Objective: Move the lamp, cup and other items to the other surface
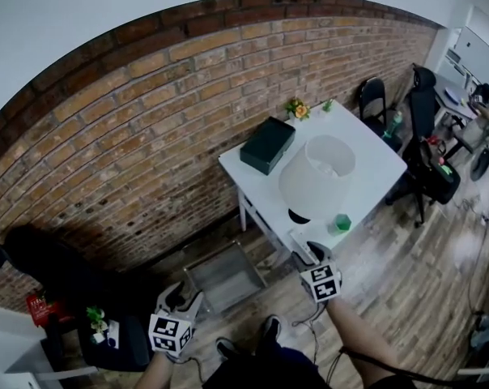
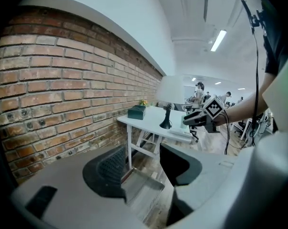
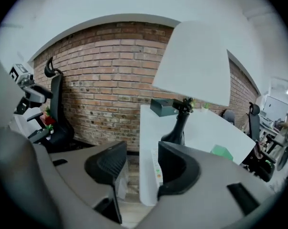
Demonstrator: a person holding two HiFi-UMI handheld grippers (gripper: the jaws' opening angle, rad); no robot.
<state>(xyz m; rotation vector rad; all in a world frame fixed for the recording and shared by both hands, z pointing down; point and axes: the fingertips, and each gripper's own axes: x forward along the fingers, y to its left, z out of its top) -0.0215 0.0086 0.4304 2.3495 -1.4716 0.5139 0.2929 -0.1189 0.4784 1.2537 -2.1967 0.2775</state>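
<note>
You faced a red brick wall [image 1: 147, 120] with plain white wall above it. A white table [image 1: 374, 164] stood beside the brick on a pale wood floor [image 1: 390, 274]. Black office chairs [image 1: 376, 100] stood beyond the table, and another black chair [image 1: 54, 272] was at your left. A strip light [image 2: 219, 40] glowed on the ceiling.

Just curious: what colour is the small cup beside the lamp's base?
Green. The small green cup shows best in the head view.

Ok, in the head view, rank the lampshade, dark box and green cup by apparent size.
Largest: lampshade.
Then: dark box.
Smallest: green cup.
The shade stands higher, nearer the camera, so its lead is somewhat inflated.
</note>
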